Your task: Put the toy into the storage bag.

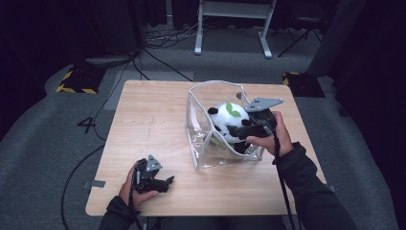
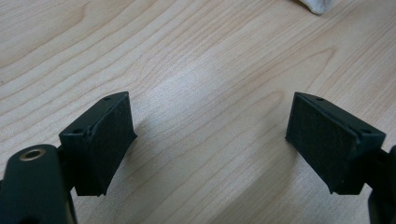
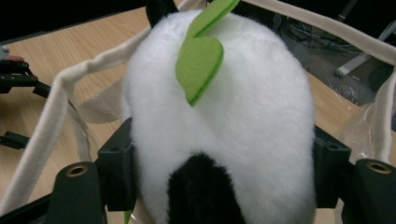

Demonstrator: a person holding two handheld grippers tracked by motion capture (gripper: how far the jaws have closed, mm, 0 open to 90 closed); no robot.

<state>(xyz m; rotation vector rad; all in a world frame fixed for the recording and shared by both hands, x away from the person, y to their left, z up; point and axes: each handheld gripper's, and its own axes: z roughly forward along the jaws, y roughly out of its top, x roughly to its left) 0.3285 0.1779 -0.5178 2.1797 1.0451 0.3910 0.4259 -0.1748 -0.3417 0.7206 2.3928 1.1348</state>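
A person's right gripper (image 1: 246, 130) pinches a plush panda (image 1: 229, 120) inside a clear bag (image 1: 201, 103) on the right half of a wooden table (image 1: 148, 115). In the right gripper view the jaws press the panda (image 3: 224, 116) from both sides, its green leaf (image 3: 200, 60) pointing up and away and the bag's cream trim (image 3: 51, 121) ringing it. The toy sits between the jaws, its long axis roughly upright toward the bag's open top, so any lift out would likely run upward. The left gripper (image 1: 160, 184) rests low at the near left edge, well apart from the bag, jaws spread wide over bare wood with nothing between them. No brand, label or writing can be read on the toy or bag.
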